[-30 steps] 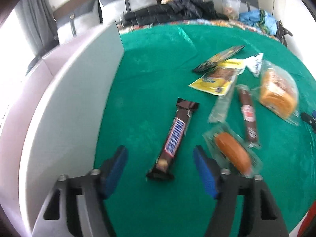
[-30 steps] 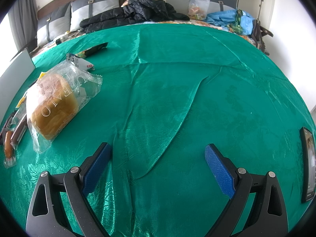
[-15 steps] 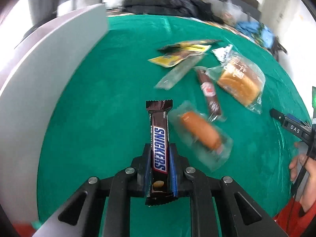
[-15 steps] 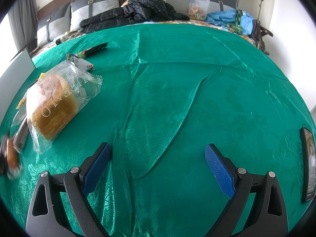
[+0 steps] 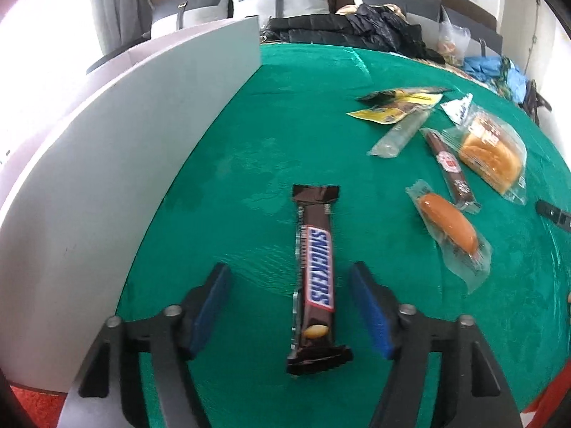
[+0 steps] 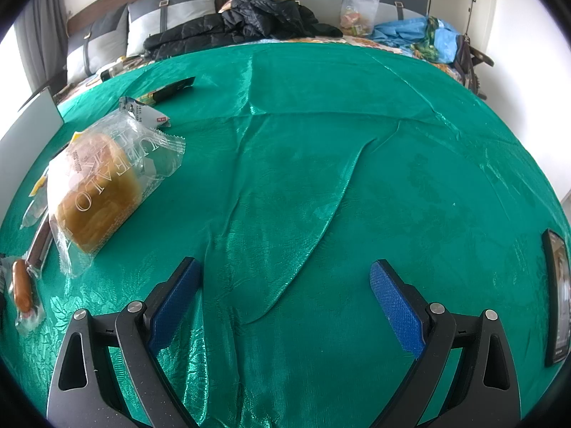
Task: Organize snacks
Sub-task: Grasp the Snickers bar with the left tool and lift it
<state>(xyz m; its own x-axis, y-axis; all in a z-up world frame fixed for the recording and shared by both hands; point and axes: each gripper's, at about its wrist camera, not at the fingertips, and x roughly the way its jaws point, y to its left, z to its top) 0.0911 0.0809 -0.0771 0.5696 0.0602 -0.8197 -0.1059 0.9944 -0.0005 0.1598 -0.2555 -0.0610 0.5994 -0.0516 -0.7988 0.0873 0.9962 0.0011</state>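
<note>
Two wrist views, taken in turn. Left wrist view: the left gripper [image 5: 291, 308] has just been opening, its blue pads now standing clear on either side of a Snickers bar [image 5: 316, 278] that lies flat on the green cloth [image 5: 249, 142], lengthwise between the jaws, touching neither pad. A white panel [image 5: 135, 149] stands along the cloth's left edge. Off to the right lie a wrapped sausage [image 5: 448, 230], a dark stick snack [image 5: 449, 166], a bagged bread loaf [image 5: 490, 151], a clear tube packet [image 5: 401, 133] and a yellow packet [image 5: 392, 108]. Right wrist view: the right gripper [image 6: 285, 306] hangs spread wide over bare, wrinkled cloth, nothing between its pads. The loaf sits to its left; a phone [image 6: 556, 296] lies at the right edge.
</note>
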